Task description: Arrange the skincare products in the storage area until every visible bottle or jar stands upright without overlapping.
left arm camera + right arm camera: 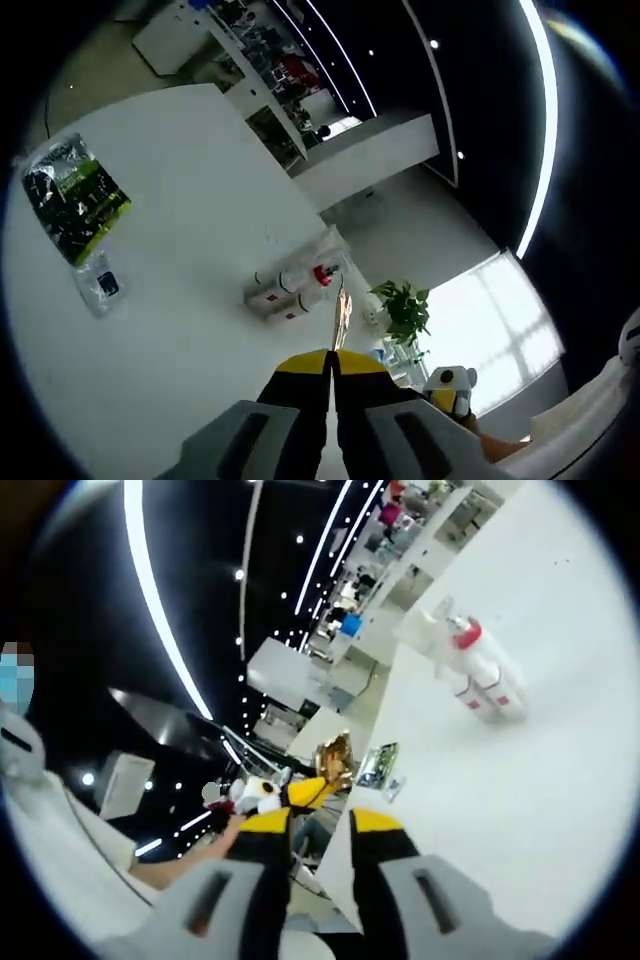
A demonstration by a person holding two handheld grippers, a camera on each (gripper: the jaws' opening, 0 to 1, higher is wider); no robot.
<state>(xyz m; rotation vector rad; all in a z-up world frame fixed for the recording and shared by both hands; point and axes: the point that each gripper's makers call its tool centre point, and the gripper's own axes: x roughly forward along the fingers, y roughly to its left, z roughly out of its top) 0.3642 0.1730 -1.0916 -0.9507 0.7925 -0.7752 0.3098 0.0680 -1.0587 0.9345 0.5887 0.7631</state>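
Lying, seemingly toppled, bottles [290,290] well beyond left gripper [331,362]

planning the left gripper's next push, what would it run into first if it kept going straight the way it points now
Probably the white bottles lying on the white table: they sit just above the left gripper in its view, roughly in line with its shut jaws. Depth is unclear, so it may pass slightly to one side.

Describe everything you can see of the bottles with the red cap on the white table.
The bottles are white, apparently plastic, with small red marks on their sides; one carries a red cap. They lie on their sides, close together near the edge of the white table, with no gripper touching them.
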